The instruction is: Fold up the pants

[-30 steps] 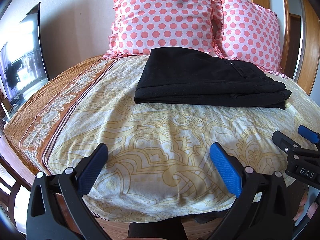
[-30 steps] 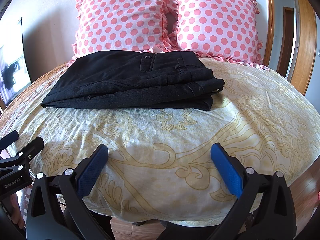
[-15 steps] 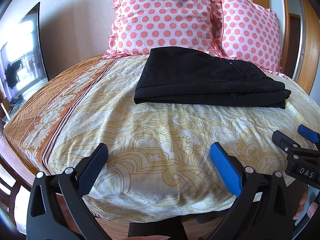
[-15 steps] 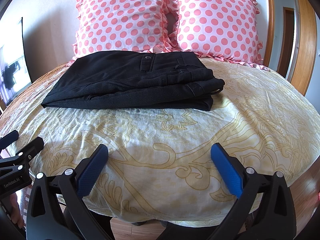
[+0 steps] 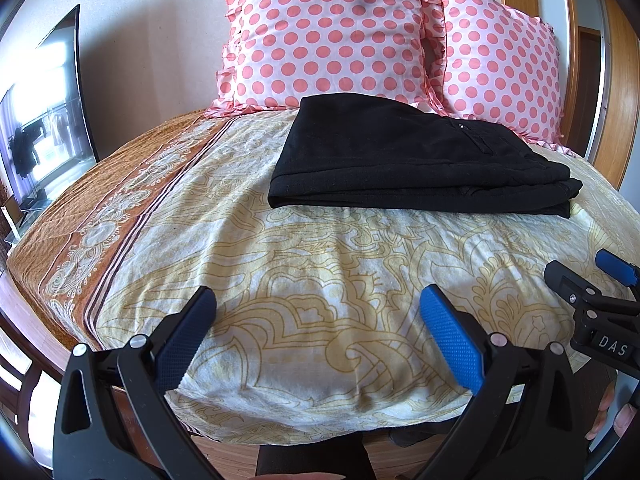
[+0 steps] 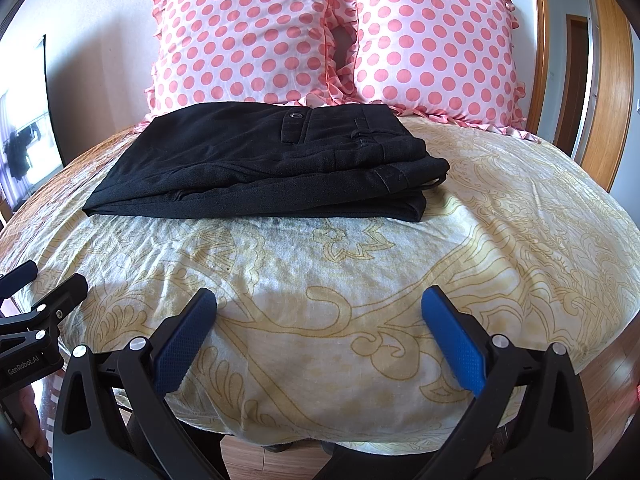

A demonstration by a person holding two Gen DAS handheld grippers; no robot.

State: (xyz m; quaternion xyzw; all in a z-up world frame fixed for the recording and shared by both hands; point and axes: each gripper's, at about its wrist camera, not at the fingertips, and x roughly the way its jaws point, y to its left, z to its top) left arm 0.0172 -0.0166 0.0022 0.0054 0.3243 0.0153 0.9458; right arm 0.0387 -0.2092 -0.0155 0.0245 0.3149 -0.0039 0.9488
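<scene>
Black pants (image 5: 408, 160) lie folded into a flat stack on the far half of the bed, in front of the pillows; they also show in the right wrist view (image 6: 272, 164) with the waistband button on top. My left gripper (image 5: 318, 320) is open and empty above the near edge of the bed, well short of the pants. My right gripper (image 6: 318, 320) is open and empty, also at the near edge. Each gripper shows at the side of the other's view, the right one (image 5: 592, 292) and the left one (image 6: 36, 300).
The bed has a cream and yellow patterned sheet (image 5: 320, 264) with an orange border on the left (image 5: 100, 208). Two pink polka-dot pillows (image 6: 248, 36) (image 6: 436, 44) stand at the headboard. A window (image 5: 36, 136) is at left, a wooden door frame (image 6: 608, 80) at right.
</scene>
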